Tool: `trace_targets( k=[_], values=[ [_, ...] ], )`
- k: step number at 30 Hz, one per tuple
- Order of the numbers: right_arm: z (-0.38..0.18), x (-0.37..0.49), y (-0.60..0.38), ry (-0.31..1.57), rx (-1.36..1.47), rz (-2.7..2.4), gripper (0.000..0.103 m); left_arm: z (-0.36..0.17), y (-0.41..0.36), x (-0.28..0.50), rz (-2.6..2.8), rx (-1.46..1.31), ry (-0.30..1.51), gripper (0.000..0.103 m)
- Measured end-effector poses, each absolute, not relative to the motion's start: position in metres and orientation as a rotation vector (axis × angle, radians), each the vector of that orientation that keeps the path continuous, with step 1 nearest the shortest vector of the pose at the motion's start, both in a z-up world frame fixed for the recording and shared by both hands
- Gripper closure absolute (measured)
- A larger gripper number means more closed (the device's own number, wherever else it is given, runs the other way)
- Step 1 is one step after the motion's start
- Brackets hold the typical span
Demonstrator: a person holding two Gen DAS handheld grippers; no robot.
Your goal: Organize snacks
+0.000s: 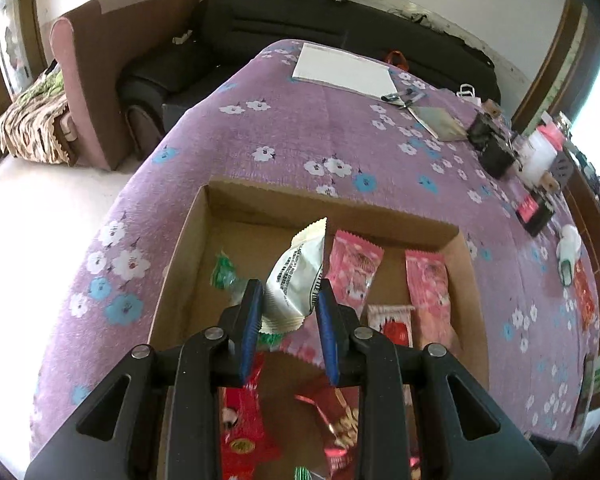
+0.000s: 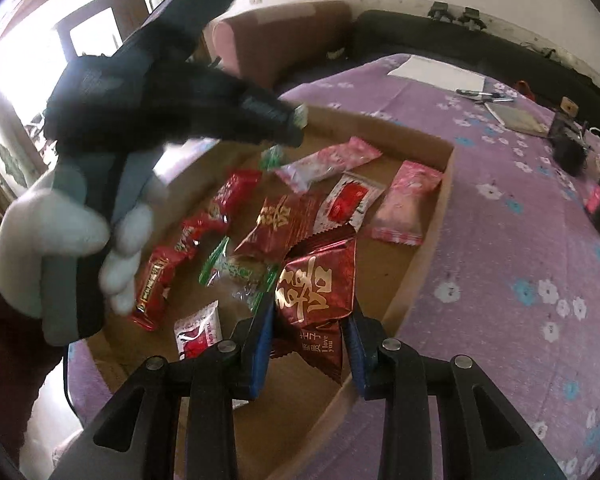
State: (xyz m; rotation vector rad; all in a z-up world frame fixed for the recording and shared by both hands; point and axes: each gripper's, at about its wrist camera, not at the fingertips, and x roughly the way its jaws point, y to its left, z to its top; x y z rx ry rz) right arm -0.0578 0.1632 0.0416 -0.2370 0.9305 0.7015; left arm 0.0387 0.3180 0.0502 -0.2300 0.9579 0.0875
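Note:
A shallow cardboard box lies on the purple flowered table and holds several snack packets. My left gripper is shut on a white snack packet and holds it above the box; in the right wrist view the left gripper hangs over the box's far left. My right gripper is shut on a dark red foil packet with gold characters over the box's near edge. Pink packets, red packets and green-edged clear ones lie in the box.
The table carries white paper, pens, a notebook and dark small items along its right side. A brown armchair and black sofa stand behind. A gloved hand holds the left gripper.

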Motion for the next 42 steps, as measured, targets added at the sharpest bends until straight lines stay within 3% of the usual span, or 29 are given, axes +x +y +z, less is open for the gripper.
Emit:
trace_targets(
  k=[4, 6, 8, 10, 21, 22, 26, 30, 32, 36, 42],
  values=[
    [0.037, -0.059, 0.17, 0.925, -0.257, 0.706, 0.067, 0.048, 0.317, 0.042, 0.073, -0.238, 0.965, 0.078],
    [0.038, -0.061, 0.17, 0.906, -0.265, 0.7, 0.067, 0.049, 0.315, 0.041, 0.072, -0.235, 0.96, 0.073],
    [0.042, -0.064, 0.17, 0.879, -0.278, 0.696, 0.06, 0.051, 0.314, 0.04, 0.073, -0.235, 0.953, 0.063],
    [0.048, -0.069, 0.167, 0.846, -0.28, 0.694, 0.05, 0.057, 0.311, 0.036, 0.072, -0.227, 0.933, 0.062],
    [0.086, -0.099, 0.122, 0.709, -0.226, 0.65, 0.041, 0.113, 0.291, -0.018, 0.147, -0.149, 0.746, 0.062],
    [0.087, -0.103, 0.118, 0.705, -0.222, 0.642, 0.041, 0.119, 0.287, -0.028, 0.175, -0.127, 0.715, 0.06],
    [0.087, -0.11, 0.096, 0.701, -0.19, 0.613, 0.041, 0.144, 0.273, -0.073, 0.304, -0.065, 0.556, 0.023],
    [0.084, -0.115, 0.071, 0.708, -0.132, 0.579, 0.04, 0.169, 0.251, -0.135, 0.456, -0.01, 0.335, 0.014],
    [0.082, -0.116, 0.062, 0.712, -0.112, 0.563, 0.039, 0.176, 0.245, -0.156, 0.49, -0.009, 0.267, 0.0],
    [0.078, -0.119, 0.046, 0.723, -0.074, 0.535, 0.039, 0.176, 0.236, -0.198, 0.533, -0.089, 0.164, 0.0],
    [0.08, -0.139, 0.038, 0.689, -0.075, 0.514, 0.039, 0.152, 0.236, -0.187, 0.444, -0.206, 0.351, 0.0]
  ],
)
